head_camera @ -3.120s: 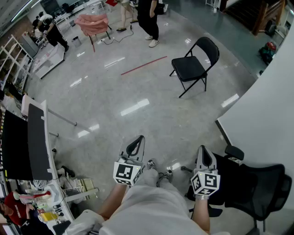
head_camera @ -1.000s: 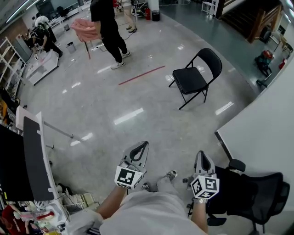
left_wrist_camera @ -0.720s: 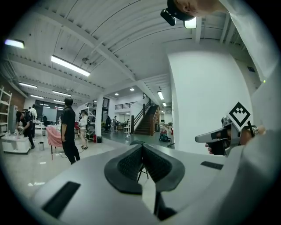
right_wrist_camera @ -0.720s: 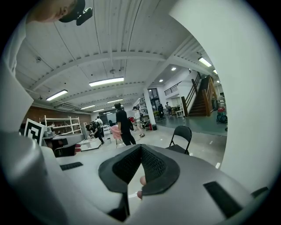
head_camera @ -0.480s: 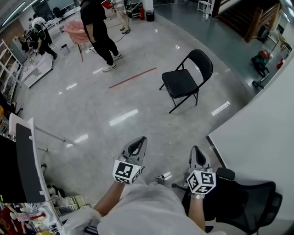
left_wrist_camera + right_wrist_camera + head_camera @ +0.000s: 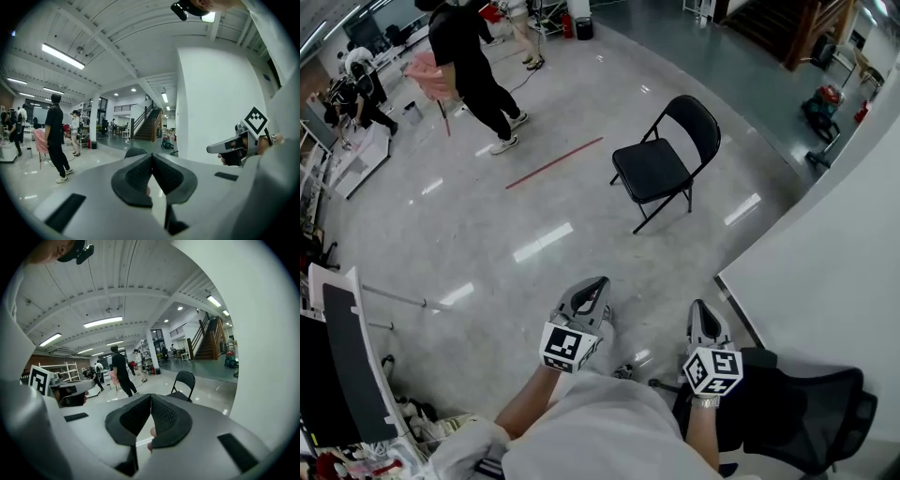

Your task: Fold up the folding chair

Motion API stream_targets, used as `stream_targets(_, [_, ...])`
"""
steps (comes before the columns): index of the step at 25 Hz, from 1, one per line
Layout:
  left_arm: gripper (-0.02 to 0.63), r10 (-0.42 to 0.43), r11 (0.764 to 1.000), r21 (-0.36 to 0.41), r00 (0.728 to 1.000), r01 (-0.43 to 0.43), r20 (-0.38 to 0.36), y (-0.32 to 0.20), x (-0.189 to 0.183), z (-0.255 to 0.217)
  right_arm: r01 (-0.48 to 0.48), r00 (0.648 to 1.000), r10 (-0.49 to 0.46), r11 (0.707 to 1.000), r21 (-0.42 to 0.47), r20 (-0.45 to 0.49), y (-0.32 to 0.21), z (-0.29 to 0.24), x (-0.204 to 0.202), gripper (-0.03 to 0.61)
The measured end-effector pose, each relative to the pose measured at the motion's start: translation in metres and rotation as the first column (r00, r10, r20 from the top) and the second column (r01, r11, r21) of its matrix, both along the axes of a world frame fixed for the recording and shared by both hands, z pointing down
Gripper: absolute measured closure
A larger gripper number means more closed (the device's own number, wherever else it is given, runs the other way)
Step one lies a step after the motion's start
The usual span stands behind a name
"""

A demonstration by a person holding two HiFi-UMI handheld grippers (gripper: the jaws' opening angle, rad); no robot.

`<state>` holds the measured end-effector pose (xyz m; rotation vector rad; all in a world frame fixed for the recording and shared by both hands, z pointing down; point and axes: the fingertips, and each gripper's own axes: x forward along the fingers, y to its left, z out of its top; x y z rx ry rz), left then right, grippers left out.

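Observation:
A black folding chair stands unfolded on the grey floor, well ahead of both grippers. The right gripper view shows the chair just right of its jaws; in the left gripper view only the chair's backrest top peeks over the jaws. My left gripper is shut and empty, held in front of my body. To its right, my right gripper is also shut with nothing in it. Both point toward the chair from some distance.
A person in black walks at the upper left, next to a pink-draped chair. A white wall runs along the right. A black office chair sits at the lower right. Desks and shelving line the left.
I have moved forward: the folding chair has slid left and closer in the head view. The person in black has walked left. Both grippers stay shut.

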<state>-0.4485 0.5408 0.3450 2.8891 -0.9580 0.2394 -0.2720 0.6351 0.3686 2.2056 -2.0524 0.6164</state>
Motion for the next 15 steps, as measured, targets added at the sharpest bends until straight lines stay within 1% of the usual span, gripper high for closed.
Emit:
stream_targets(4, [0.604,0.036,0.999,-0.001,0.999,-0.036,-0.005,-0.048,0.033,0.005,-0.052,0.999,0.052,0.998,-0.028,-0.011,-0.032,0.006,0.027,0.575])
stream_targets(8, [0.604,0.081,0.997,-0.006,0.997,-0.081,0.005,-0.103,0.062,0.009,-0.095,0.995,0.095,0.995,-0.038,-0.009,-0.081,0.009,0.047,0.576])
stream_targets(11, [0.604,0.118,0.993,-0.018,0.993,-0.118,-0.006,-0.140,0.079,0.009,-0.120,0.993,0.119,0.992,-0.045,-0.018,-0.120,0.006,0.058,0.575])
stream_targets(15, [0.604,0.143,0.988,-0.051,0.989,-0.144,-0.021,-0.193,0.094,0.016,-0.149,0.989,0.147,0.987,-0.056,-0.028,-0.166,0.005,0.067,0.575])
